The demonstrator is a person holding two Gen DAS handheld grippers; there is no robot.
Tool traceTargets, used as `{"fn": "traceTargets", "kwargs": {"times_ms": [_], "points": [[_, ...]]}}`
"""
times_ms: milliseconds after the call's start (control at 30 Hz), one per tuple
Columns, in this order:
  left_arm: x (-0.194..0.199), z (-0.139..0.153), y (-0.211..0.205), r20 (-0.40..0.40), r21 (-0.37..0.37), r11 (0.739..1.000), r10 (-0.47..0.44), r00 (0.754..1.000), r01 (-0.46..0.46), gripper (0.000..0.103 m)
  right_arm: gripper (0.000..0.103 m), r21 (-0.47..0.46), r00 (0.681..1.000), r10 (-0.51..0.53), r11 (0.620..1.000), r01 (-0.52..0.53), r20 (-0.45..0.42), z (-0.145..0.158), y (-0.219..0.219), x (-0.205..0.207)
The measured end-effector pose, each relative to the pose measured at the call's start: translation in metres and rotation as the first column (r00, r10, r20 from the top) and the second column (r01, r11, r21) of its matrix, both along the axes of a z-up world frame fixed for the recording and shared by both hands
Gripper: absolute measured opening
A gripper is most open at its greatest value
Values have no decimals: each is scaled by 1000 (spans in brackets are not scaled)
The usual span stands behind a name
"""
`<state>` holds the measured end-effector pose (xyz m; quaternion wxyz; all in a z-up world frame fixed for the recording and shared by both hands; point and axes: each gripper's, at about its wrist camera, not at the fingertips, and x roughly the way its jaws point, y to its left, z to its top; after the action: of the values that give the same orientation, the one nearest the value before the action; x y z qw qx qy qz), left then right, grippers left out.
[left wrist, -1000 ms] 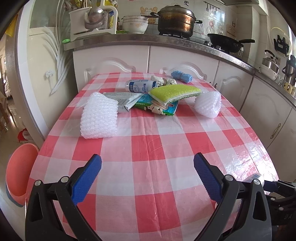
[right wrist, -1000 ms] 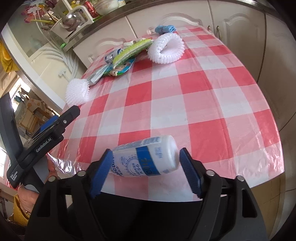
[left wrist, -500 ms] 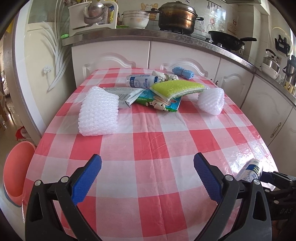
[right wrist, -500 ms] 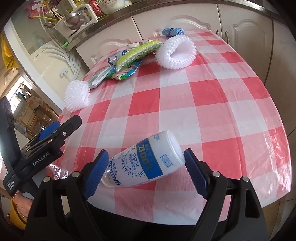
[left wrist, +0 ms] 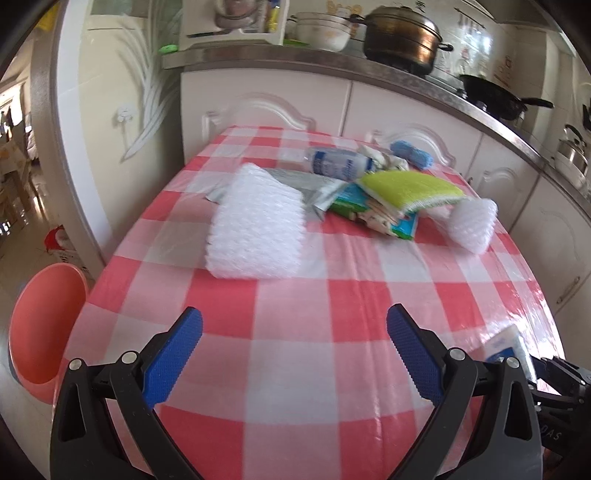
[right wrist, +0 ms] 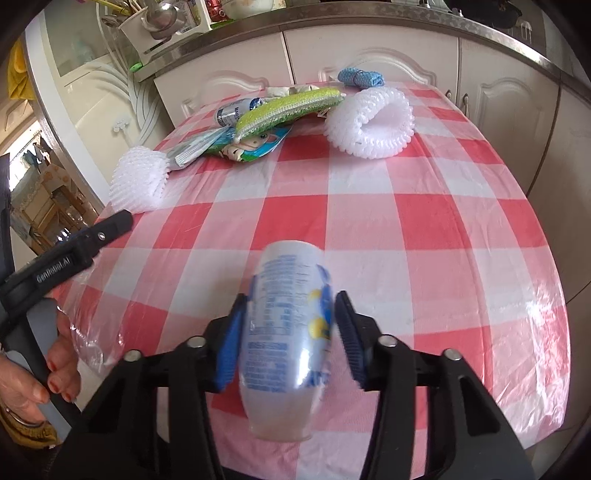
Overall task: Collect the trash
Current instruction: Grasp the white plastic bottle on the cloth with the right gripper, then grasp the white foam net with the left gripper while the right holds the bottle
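Note:
My right gripper (right wrist: 288, 339) is shut on a white and blue plastic bottle (right wrist: 286, 332), held end-on above the near table edge; the bottle also shows in the left wrist view (left wrist: 504, 347). My left gripper (left wrist: 293, 354) is open and empty above the near left part of the checked table (left wrist: 295, 314). Farther back lie a white foam net pad (left wrist: 255, 232), a second foam net roll (left wrist: 472, 225), a green sponge (left wrist: 410, 190), a snack wrapper (left wrist: 380, 218), a silver pouch (left wrist: 314, 184), another bottle (left wrist: 340, 164) and a blue cloth (left wrist: 412, 153).
A pink basin (left wrist: 40, 328) stands on the floor left of the table. White kitchen cabinets (left wrist: 280, 103) run behind the table and along its right side, with a pot (left wrist: 400, 35) and a wok (left wrist: 495, 96) on the counter.
The right gripper has closed on the bottle, which turned from lying across the jaws to pointing forward. The left gripper moved forward and a little left over the table.

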<state>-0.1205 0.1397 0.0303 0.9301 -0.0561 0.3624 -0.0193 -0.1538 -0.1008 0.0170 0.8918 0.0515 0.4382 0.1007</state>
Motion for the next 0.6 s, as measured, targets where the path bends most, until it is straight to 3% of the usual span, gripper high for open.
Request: {"fn": "traceTargets", "kwargs": {"times_ms": [267, 500, 533, 600], "points": [[38, 8, 17, 18, 127, 991, 45, 999, -47, 98, 43, 9, 999, 31, 999, -31, 12, 0, 0, 12], [66, 0, 17, -19, 152, 988, 29, 999, -26, 97, 43, 36, 999, 34, 999, -34, 13, 0, -3, 19], [69, -1, 18, -21, 149, 988, 32, 999, -28, 94, 43, 38, 999, 34, 999, -35, 13, 0, -3, 20], [75, -5, 19, -37, 136, 990, 29, 999, -24, 73, 43, 42, 999, 35, 998, -35, 15, 0, -3, 22]]}}
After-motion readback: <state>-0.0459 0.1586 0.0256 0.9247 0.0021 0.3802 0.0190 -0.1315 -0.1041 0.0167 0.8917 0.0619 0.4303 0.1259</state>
